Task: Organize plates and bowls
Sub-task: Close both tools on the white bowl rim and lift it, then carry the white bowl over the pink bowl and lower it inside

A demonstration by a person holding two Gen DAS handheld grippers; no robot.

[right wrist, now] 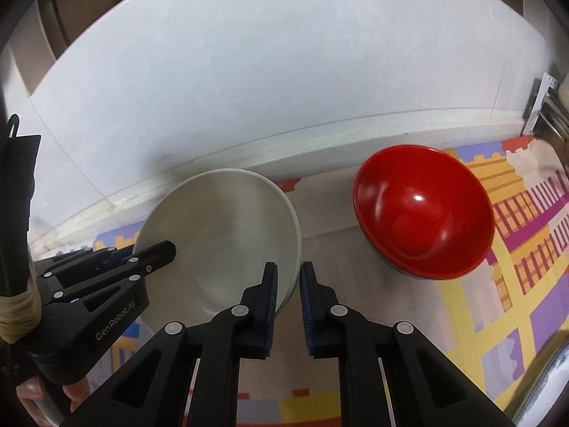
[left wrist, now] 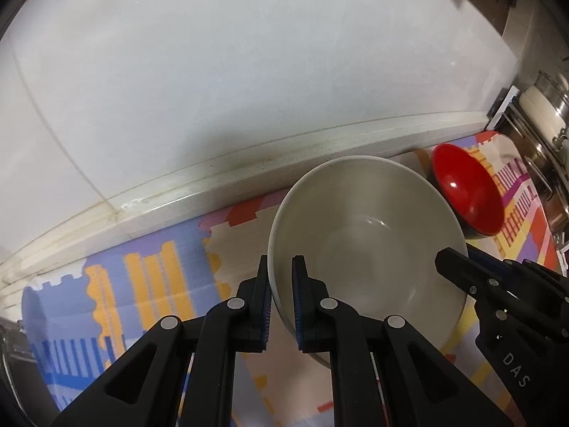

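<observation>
Looking down the left wrist view, the left gripper [left wrist: 282, 302] is pinching the near-left rim of the white bowl [left wrist: 370, 235]. One pad is outside the wall and one is inside. The jaws are closed tight on that rim. The right gripper [left wrist: 458, 267] reaches in from the right and bites the other side of the same bowl. The bowl looks tipped and a bit off the colourful mat [left wrist: 142, 284], though the blur makes that hard to be sure of. The red bowl [left wrist: 466, 192] sits behind it on the mat, close by but apart.

Looking down the right wrist view, the right gripper [right wrist: 288, 302] is closed on the right rim of the white bowl [right wrist: 227, 235], one pad on each side of the wall. The left gripper [right wrist: 156, 252] comes in from the left, and its tip is over the far rim. Both tools point steeply down at the bowl. The red bowl [right wrist: 423, 213] rests alone on the mat [right wrist: 515, 249], to the right.

My guess is the tidying is only starting. The two bowls are not stacked yet. No plates show in either view.
</observation>
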